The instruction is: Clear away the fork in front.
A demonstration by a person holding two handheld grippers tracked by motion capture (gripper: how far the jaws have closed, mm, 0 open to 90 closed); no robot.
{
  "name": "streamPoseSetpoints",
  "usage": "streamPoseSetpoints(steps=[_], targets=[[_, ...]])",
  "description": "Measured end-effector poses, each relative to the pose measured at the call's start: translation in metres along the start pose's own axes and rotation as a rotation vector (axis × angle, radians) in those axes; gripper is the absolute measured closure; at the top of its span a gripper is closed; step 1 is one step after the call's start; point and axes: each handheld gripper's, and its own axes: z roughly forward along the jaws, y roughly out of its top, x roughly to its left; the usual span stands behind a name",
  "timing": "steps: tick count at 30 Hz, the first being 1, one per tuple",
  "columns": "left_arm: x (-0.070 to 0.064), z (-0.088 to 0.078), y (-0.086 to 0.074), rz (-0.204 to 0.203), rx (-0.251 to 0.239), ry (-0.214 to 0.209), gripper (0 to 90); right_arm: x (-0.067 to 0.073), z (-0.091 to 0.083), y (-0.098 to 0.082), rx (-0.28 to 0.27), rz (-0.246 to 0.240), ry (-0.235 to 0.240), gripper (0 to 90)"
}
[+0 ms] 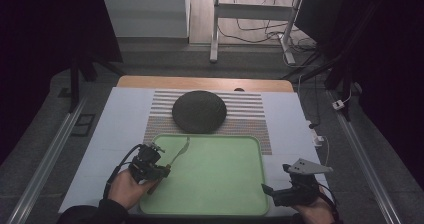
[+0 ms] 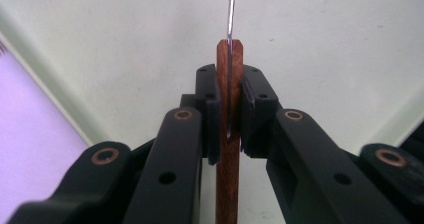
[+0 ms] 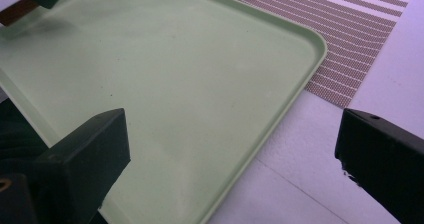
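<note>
My left gripper is shut on the brown wooden handle of a utensil, at the left edge of the pale green tray. The utensil's thin metal end points up and right over the tray's far left corner. In the left gripper view the handle stands upright between the pads, with the metal part seen edge-on above. My right gripper sits at the tray's near right corner, open wide with nothing between its jaws. In the right gripper view the right gripper spans the tray's rim.
A dark round plate lies on a striped placemat just beyond the tray. A white cover spreads over the table on both sides. Desk legs and cables stand on the floor behind the table.
</note>
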Motion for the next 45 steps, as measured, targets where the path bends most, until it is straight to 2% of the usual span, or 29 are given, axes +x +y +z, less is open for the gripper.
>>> streamPoseSetpoints(steps=[8, 15, 20, 26, 32, 37, 45], targets=[[-0.003, 0.012, -0.003, -0.048, 0.05, 0.039, 79.5, -0.002, -0.005, -0.004, 0.004, 0.003, -0.024, 0.9], [-0.003, 0.02, -0.004, -0.047, 0.083, 0.067, 78.8, -0.003, -0.008, -0.005, -0.008, 0.008, -0.019, 0.9], [0.001, 0.018, -0.006, -0.038, 0.067, 0.045, 72.4, -0.004, -0.01, -0.007, -0.009, 0.013, -0.022, 0.9], [0.006, 0.001, -0.003, 0.002, -0.005, 0.009, 68.0, -0.005, -0.011, -0.007, -0.006, 0.024, -0.022, 0.9], [0.01, -0.01, 0.006, 0.054, -0.076, -0.001, 78.2, -0.006, -0.01, -0.007, -0.004, 0.028, -0.012, 0.9], [0.013, -0.006, 0.017, 0.105, -0.085, -0.022, 88.2, -0.006, -0.01, -0.007, 0.0, 0.026, -0.01, 0.9], [0.017, 0.006, 0.035, 0.143, -0.104, -0.047, 88.4, -0.006, -0.009, -0.007, 0.012, 0.027, -0.003, 0.9]])
